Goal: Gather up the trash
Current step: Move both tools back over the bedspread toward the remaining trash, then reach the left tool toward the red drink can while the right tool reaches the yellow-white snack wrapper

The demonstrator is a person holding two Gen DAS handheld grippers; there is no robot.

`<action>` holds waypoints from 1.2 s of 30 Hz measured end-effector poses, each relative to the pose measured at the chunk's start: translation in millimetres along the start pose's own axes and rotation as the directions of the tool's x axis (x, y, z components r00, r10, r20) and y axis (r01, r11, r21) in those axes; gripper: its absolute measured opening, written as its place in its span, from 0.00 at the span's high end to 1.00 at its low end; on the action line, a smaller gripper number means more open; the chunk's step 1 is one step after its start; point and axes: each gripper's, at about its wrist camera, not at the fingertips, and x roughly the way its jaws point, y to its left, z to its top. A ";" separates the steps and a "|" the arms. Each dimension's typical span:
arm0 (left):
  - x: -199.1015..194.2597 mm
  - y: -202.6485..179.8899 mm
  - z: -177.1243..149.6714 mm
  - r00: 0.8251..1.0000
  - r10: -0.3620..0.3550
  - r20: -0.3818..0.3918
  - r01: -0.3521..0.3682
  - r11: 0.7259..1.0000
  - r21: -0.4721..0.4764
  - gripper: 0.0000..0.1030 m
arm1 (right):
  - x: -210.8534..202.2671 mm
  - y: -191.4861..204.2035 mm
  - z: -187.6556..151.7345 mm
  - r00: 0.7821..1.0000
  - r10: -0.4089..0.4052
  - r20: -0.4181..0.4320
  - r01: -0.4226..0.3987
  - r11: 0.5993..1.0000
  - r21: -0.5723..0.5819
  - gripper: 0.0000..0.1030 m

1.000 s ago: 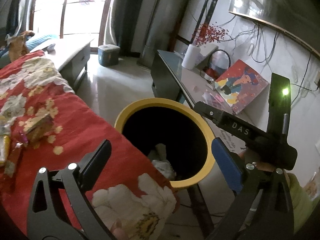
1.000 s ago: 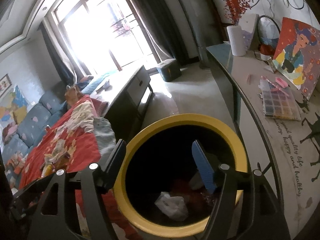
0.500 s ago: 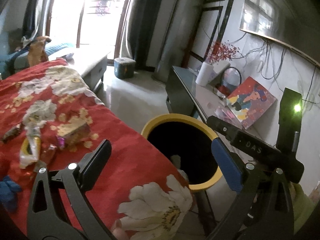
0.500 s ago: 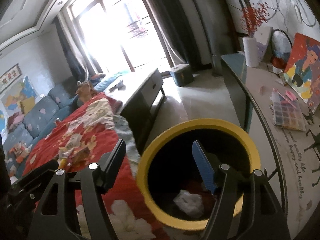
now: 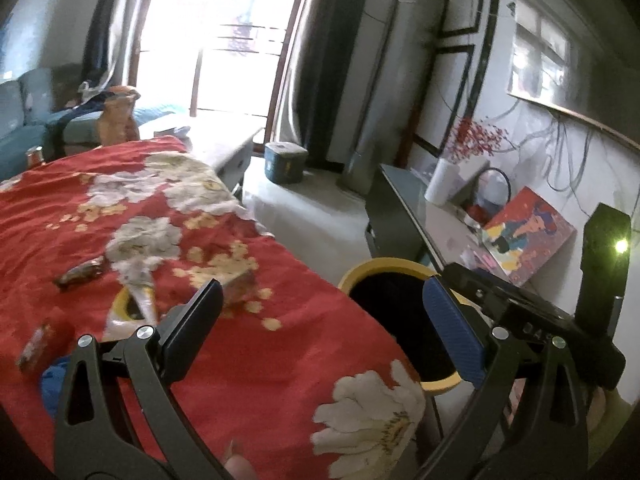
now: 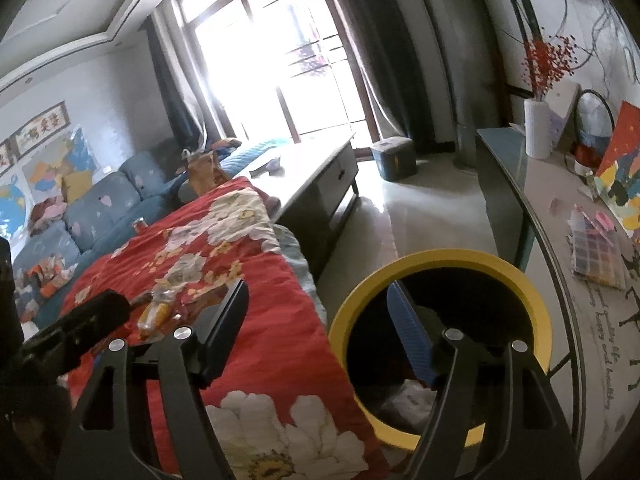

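A yellow-rimmed black bin (image 5: pixel 384 268) (image 6: pixel 440 260) stands beside a table under a red flowered cloth (image 5: pixel 260 352) (image 6: pixel 280 344). White crumpled paper (image 6: pixel 408 396) lies inside the bin. Several wrappers lie on the cloth: a yellow one (image 5: pixel 132 308) (image 6: pixel 154 316), a brown one (image 5: pixel 80 274), a foil one (image 5: pixel 240 284). My left gripper (image 5: pixel 320 320) is open and empty above the cloth, left of the bin. My right gripper (image 6: pixel 320 320) is open and empty at the bin's left rim.
A glass side table (image 6: pixel 560 208) with a painting (image 5: pixel 528 236), bead box (image 6: pixel 596 248) and white vase (image 6: pixel 538 128) runs along the right wall. A low cabinet (image 6: pixel 320 172), a small green box (image 5: pixel 286 162) and a blue sofa (image 6: pixel 80 216) lie beyond.
Both grippers have swung left and up, away from the bin mouth toward the red cloth. The wrappers on the cloth have come into view. Both stay open.
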 end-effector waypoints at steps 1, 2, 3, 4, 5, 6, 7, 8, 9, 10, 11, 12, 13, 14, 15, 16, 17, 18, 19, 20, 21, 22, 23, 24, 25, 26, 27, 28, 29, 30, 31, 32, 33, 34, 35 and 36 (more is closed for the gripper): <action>-2.4 4.3 0.2 1.000 0.006 0.004 -0.006 1.000 -0.006 0.11 | -0.5 2.4 -0.5 1.000 0.003 0.000 -0.003 1.000 -0.004 0.32; -4.9 8.5 0.0 1.000 0.015 0.009 -0.015 1.000 -0.011 0.11 | -0.2 6.2 -0.6 1.000 0.007 -0.001 -0.007 1.000 -0.009 0.32; -7.5 12.1 0.3 1.000 0.022 0.013 -0.022 1.000 -0.014 0.11 | 0.4 9.3 -1.3 1.000 0.010 -0.002 -0.010 1.000 -0.013 0.32; -10.2 16.2 0.4 0.999 0.031 0.020 -0.030 0.999 -0.018 0.11 | 0.7 12.0 -1.8 1.000 0.014 -0.003 -0.014 1.000 -0.017 0.32; -12.5 20.0 0.6 0.999 0.039 0.024 -0.038 0.999 -0.022 0.11 | 1.4 15.7 -1.9 1.000 0.019 -0.005 -0.020 1.000 -0.023 0.32; -14.6 22.7 0.4 0.999 0.044 0.028 -0.044 0.999 -0.026 0.11 | 2.5 19.4 -1.9 1.000 0.025 -0.007 -0.025 0.999 -0.029 0.32; -17.4 26.4 0.0 0.998 0.052 0.033 -0.051 0.998 -0.032 0.11 | 3.3 22.3 -2.3 1.000 0.030 -0.009 -0.030 0.999 -0.035 0.32; -19.5 29.8 0.2 0.998 0.058 0.036 -0.057 0.998 -0.037 0.11 | 4.1 26.8 -2.8 0.999 0.035 -0.010 -0.036 0.998 -0.043 0.32; -22.2 34.1 0.5 0.997 0.067 0.041 -0.065 0.997 -0.043 0.11 | 4.9 31.1 -3.1 0.999 0.042 -0.012 -0.042 0.998 -0.050 0.32; -24.6 37.5 0.9 0.996 0.074 0.046 -0.071 0.996 -0.047 0.11 | 5.6 35.8 -3.6 0.999 0.047 -0.015 -0.048 0.997 -0.058 0.32; -26.4 41.0 1.4 0.996 0.081 0.050 -0.078 0.996 -0.050 0.11 | 6.3 38.4 -3.6 0.999 0.051 -0.017 -0.052 0.997 -0.064 0.32; -29.3 45.5 2.1 0.994 0.090 0.055 -0.087 0.995 -0.056 0.11 | 7.4 42.4 -3.7 0.998 0.057 -0.020 -0.059 0.996 -0.070 0.32; -31.6 49.1 2.4 0.994 0.097 0.058 -0.093 0.994 -0.061 0.11 | 7.9 45.5 -4.1 0.998 0.062 -0.023 -0.064 0.995 -0.075 0.32; -33.5 52.6 2.4 0.993 0.102 0.060 -0.098 0.993 -0.066 0.11 | 8.6 50.0 -5.0 0.997 0.069 -0.025 -0.070 0.994 -0.083 0.32; -35.9 57.9 2.6 0.992 0.111 0.063 -0.106 0.992 -0.074 0.11 | 9.4 53.9 -5.9 0.997 0.073 -0.027 -0.075 0.993 -0.091 0.32; -37.4 61.1 2.6 0.991 0.116 0.064 -0.110 0.991 -0.078 0.11 | 9.9 59.0 -7.3 0.996 0.079 -0.032 -0.082 0.992 -0.099 0.32; -39.4 65.0 2.6 0.990 0.122 0.067 -0.116 0.990 -0.084 0.11 | 10.7 62.2 -7.5 0.996 0.086 -0.036 -0.089 0.991 -0.104 0.32; -41.2 68.2 3.2 0.989 0.129 0.070 -0.123 0.988 -0.089 0.11 | 11.6 66.0 -7.7 0.995 0.092 -0.040 -0.096 0.989 -0.110 0.32; -42.3 70.8 3.4 0.989 0.133 0.071 -0.126 0.988 -0.094 0.11 | 12.7 70.8 -8.0 0.994 0.098 -0.045 -0.103 0.988 -0.119 0.32; -43.9 74.3 3.7 0.988 0.138 0.073 -0.131 0.986 -0.099 0.11 | 13.3 74.2 -8.4 0.994 0.103 -0.047 -0.109 0.986 -0.124 0.32; -45.3 75.3 3.7 0.987 0.144 0.075 -0.136 0.985 -0.102 0.11 | 14.1 79.0 -9.1 0.993 0.111 -0.052 -0.117 0.984 -0.132 0.32; -47.2 78.4 4.1 0.986 0.149 0.077 -0.141 0.984 -0.105 0.11 | 14.8 82.0 -9.6 0.992 0.114 -0.054 -0.121 0.983 -0.136 0.32; -48.8 81.4 4.6 0.985 0.155 0.077 -0.147 0.983 -0.107 0.11 | 15.6 87.1 -10.0 0.991 0.122 -0.058 -0.129 0.981 -0.144 0.32; -50.1 83.5 4.9 0.984 0.161 0.078 -0.152 0.982 -0.109 0.11 | 16.1 89.8 -10.3 0.990 0.126 -0.059 -0.134 0.980 -0.150 0.32; -52.3 87.1 4.9 0.983 0.168 0.079 -0.159 0.981 -0.110 0.11 | 16.9 93.9 -10.7 0.989 0.131 -0.062 -0.139 0.978 -0.157 0.32; -53.5 89.9 4.9 0.982 0.174 0.078 -0.165 0.980 -0.110 0.11 | 17.3 97.0 -11.3 0.989 0.135 -0.064 -0.144 0.976 -0.162 0.32; -55.2 92.8 4.7 0.980 0.181 0.078 -0.172 0.979 -0.110 0.11 | 18.0 100.2 -11.7 0.988 0.140 -0.068 -0.150 0.975 -0.166 0.32; -56.5 95.4 4.5 0.979 0.187 0.078 -0.178 0.978 -0.110 0.11 | 18.7 103.4 -12.4 0.987 0.145 -0.072 -0.155 0.973 -0.169 0.32; -57.0 97.7 4.6 0.979 0.189 0.076 -0.180 0.977 -0.110 0.11 | 19.6 106.1 -12.7 0.986 0.148 -0.074 -0.159 0.972 -0.174 0.32; -57.7 101.4 5.3 0.978 0.195 0.073 -0.186 0.976 -0.109 0.11 | 20.3 107.9 -13.0 0.985 0.152 -0.077 -0.163 0.970 -0.180 0.32; -58.5 105.0 5.7 0.977 0.200 0.072 -0.192 0.975 -0.109 0.11 | 21.7 111.6 -13.6 0.985 0.155 -0.082 -0.168 0.968 -0.187 0.32; -59.5 109.7 6.5 0.976 0.207 0.071 -0.198 0.974 -0.109 0.11 | 23.3 114.9 -14.3 0.983 0.160 -0.088 -0.174 0.966 -0.190 0.32; -60.8 113.0 6.8 0.975 0.212 0.071 -0.204 0.973 -0.107 0.11 | 24.3 118.0 -15.1 0.982 0.165 -0.092 -0.180 0.964 -0.193 0.32; -61.8 116.2 6.7 0.974 0.218 0.069 -0.210 0.972 -0.105 0.11 | 25.6 120.1 -15.7 0.980 0.172 -0.096 -0.188 0.962 -0.197 0.32; -63.2 121.3 7.1 0.972 0.227 0.064 -0.220 0.970 -0.102 0.11 | 27.4 123.4 -16.5 0.979 0.178 -0.103 -0.195 0.960 -0.200 0.32; -64.1 124.3 7.1 0.971 0.232 0.060 -0.226 0.969 -0.101 0.11 | 29.7 126.5 -17.2 0.976 0.185 -0.113 -0.205 0.958 -0.202 0.32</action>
